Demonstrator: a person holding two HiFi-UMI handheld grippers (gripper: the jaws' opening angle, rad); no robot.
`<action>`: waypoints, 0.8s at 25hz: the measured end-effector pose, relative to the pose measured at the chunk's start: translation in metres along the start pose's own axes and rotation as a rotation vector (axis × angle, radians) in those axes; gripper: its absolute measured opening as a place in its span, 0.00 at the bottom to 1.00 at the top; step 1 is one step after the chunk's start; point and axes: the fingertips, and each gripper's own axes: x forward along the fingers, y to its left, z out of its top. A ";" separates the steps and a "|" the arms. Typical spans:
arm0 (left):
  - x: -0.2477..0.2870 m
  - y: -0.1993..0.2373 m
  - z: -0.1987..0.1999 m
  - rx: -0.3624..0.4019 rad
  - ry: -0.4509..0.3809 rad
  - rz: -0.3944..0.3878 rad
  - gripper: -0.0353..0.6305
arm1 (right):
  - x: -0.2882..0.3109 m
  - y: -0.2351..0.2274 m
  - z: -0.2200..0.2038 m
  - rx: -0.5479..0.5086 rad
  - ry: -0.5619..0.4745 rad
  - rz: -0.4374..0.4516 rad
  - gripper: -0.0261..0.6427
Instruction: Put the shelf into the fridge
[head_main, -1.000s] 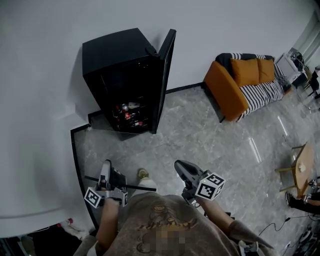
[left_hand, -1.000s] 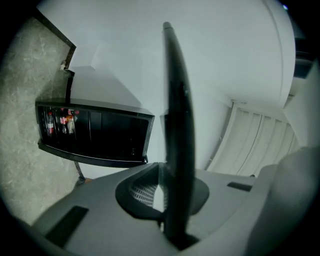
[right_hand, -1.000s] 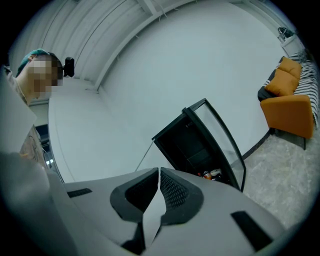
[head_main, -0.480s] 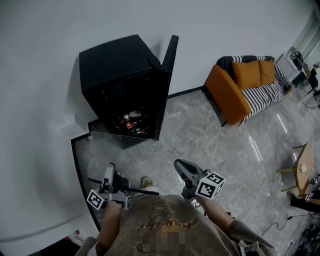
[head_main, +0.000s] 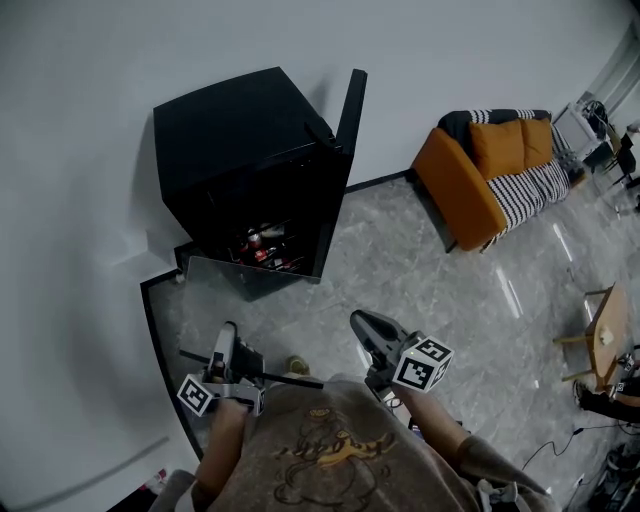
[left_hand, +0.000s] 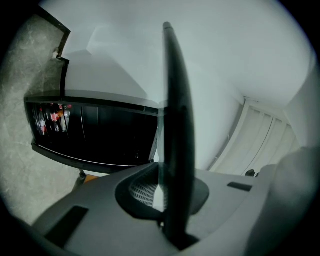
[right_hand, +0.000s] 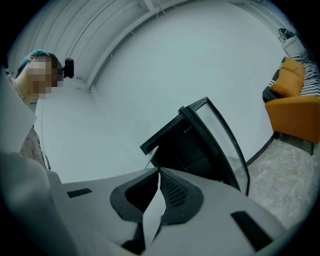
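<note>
We carry the shelf (head_main: 252, 325) level in front of us, above the floor and short of the fridge (head_main: 240, 140). It is not yet inside. The left gripper (head_main: 228, 335) has its fingers clamped on the dark trim strip along the near edge. The right gripper (head_main: 362, 325) has its fingers drawn together on what looks like the thin glass edge at the shelf's right side.

We judge the grip to be the main risk. The pane is glass, wide and smooth, and each gripper pinches only a narrow bit of its edge. If one side dips or the two grippers drift apart, the pane could twist out of the fingers and break on the stone floor.

The opening is the second risk. The door (head_main: 345, 150) stands open on the fridge's right, and a far corner brought in crooked could strike it or the cabinet frame. The upper part of the fridge is too dark for us to see any rails, so the shelf could go in tilted and jam on one side.

The fridge holds a cluster of bottles (head_main: 265, 245) low down, some with red on them, and nothing shows above them. A shelf brought in too low would knock them over.
</note>
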 end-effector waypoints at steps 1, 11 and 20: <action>0.001 0.003 0.001 0.001 0.002 0.005 0.08 | 0.001 0.000 0.001 0.000 -0.001 -0.004 0.08; 0.016 0.018 0.007 -0.010 -0.018 0.013 0.08 | 0.007 -0.016 0.013 0.009 -0.003 -0.030 0.08; 0.049 0.035 0.013 0.006 -0.086 0.000 0.08 | 0.042 -0.039 0.038 -0.014 0.038 0.031 0.08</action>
